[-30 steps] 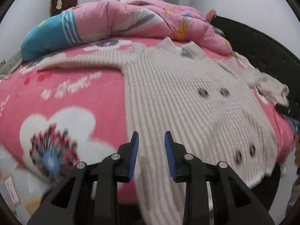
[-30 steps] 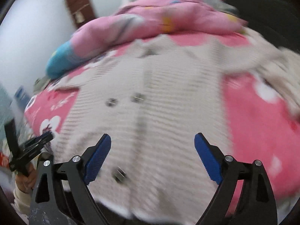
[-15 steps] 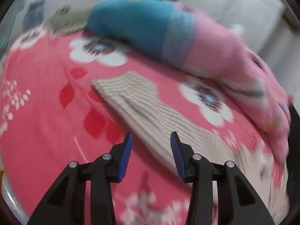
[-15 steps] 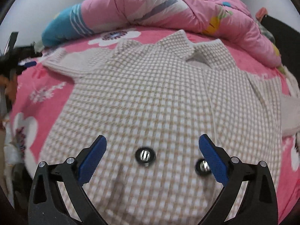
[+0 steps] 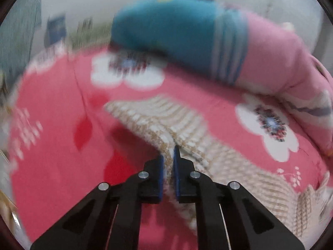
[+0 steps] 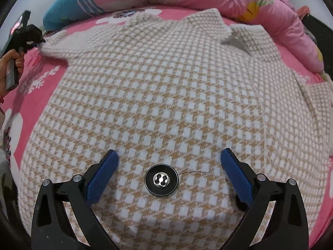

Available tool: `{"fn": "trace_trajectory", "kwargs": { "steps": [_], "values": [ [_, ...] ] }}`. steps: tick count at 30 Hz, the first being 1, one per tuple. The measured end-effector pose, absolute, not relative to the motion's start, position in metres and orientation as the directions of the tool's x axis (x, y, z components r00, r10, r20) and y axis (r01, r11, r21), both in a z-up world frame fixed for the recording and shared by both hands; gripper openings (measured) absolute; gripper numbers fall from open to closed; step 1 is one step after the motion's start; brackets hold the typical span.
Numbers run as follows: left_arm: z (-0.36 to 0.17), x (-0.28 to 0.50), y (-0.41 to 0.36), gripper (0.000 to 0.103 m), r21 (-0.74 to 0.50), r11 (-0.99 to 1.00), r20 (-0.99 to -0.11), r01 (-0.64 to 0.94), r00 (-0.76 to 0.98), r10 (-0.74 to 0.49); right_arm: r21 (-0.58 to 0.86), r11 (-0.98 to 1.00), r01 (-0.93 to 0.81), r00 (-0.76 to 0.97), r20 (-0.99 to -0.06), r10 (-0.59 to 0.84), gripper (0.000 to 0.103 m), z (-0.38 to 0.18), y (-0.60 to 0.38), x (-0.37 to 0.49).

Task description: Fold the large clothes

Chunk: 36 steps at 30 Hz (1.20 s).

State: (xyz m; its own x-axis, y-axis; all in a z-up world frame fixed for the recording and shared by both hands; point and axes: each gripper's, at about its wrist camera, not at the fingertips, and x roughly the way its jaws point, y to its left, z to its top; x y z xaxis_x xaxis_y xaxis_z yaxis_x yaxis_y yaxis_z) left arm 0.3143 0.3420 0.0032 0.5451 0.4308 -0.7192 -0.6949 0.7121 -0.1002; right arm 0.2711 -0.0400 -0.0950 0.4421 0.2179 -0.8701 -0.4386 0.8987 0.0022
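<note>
Two grippers: left (image 5: 168, 160) clamps blurred sleeve (image 5: 166, 120), right fingers (image 6: 106, 170) apart over cardigan (image 6: 166, 93).

The left claw (image 5: 168, 166) tilts downward, its jaws just pinched together on knit fabric. The right claw (image 6: 169, 162) points steeply down, jaws spread wide.

Tan-white check cardigan (image 6: 166, 95), pink floral blanket (image 5: 52, 145).
</note>
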Motion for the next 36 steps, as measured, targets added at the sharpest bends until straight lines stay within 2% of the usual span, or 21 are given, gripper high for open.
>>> {"fn": "trace_trajectory", "kwargs": {
  "steps": [4,6,8,12,15,16,17,19,20,23,24,29,34,36],
  "values": [
    [0.070,0.304,0.249,0.007,0.061,0.836,-0.531,-0.545,0.691,0.490,0.148,0.912,-0.382,0.409,-0.858,0.310,0.095,-0.083,-0.055,0.278],
    [0.100,0.292,0.185,0.007,0.142,0.894,-0.443,-0.425,0.781,0.441,0.241,0.908,-0.343,0.400,-0.837,0.373,0.095,-0.074,-0.070,0.272],
    [0.114,0.284,0.146,0.008,0.164,0.929,-0.422,-0.331,0.828,0.369,0.269,0.911,-0.313,0.415,-0.824,0.386,0.095,-0.065,-0.084,0.263],
    [0.114,0.267,0.059,0.009,0.175,0.978,-0.477,-0.115,0.859,0.186,0.260,0.924,-0.281,0.486,-0.791,0.371,0.095,-0.043,-0.122,0.233],
    [0.085,0.260,0.012,0.018,0.133,0.991,-0.557,0.016,0.828,0.062,0.221,0.942,-0.255,0.514,-0.794,0.325,0.095,-0.038,-0.149,0.210],
    [0.070,0.258,0.001,0.029,0.117,0.992,-0.590,0.050,0.807,0.029,0.205,0.948,-0.242,0.516,-0.800,0.305,0.095,-0.038,-0.157,0.202],
    [0.052,0.254,-0.011,0.046,0.097,0.992,-0.624,0.086,0.782,-0.007,0.195,0.954,-0.228,0.517,-0.806,0.288,0.095,-0.039,-0.164,0.200],
    [0.009,0.248,-0.027,0.063,0.024,0.987,-0.686,0.158,0.721,-0.098,0.199,0.959,-0.203,0.514,-0.812,0.277,0.095,-0.041,-0.177,0.191],
    [-0.004,0.245,-0.031,0.068,0.001,0.985,-0.702,0.171,0.701,-0.121,0.212,0.960,-0.185,0.509,-0.815,0.278,0.095,-0.044,-0.185,0.188],
    [-0.039,0.237,-0.039,0.072,-0.022,0.982,-0.756,0.187,0.639,-0.139,0.265,0.951,-0.161,0.505,-0.806,0.310,0.095,-0.042,-0.203,0.176],
    [-0.043,0.233,-0.035,0.073,-0.034,0.983,-0.761,0.179,0.633,-0.142,0.275,0.948,-0.162,0.509,-0.799,0.319,0.095,-0.040,-0.207,0.172],
    [-0.026,0.210,0.002,0.092,-0.205,0.962,-0.689,0.180,0.671,-0.273,0.300,0.937,-0.178,0.549,-0.760,0.348,0.095,-0.023,-0.217,0.170],
    [-0.009,0.200,0.029,0.096,-0.296,0.938,-0.643,0.179,0.689,-0.334,0.452,0.865,-0.220,0.503,-0.706,0.497,0.095,-0.011,-0.215,0.194],
    [-0.010,0.200,0.042,0.097,-0.315,0.938,-0.627,0.148,0.710,-0.322,0.527,0.811,-0.253,0.466,-0.668,0.580,0.095,-0.006,-0.207,0.209]
  ]
}}
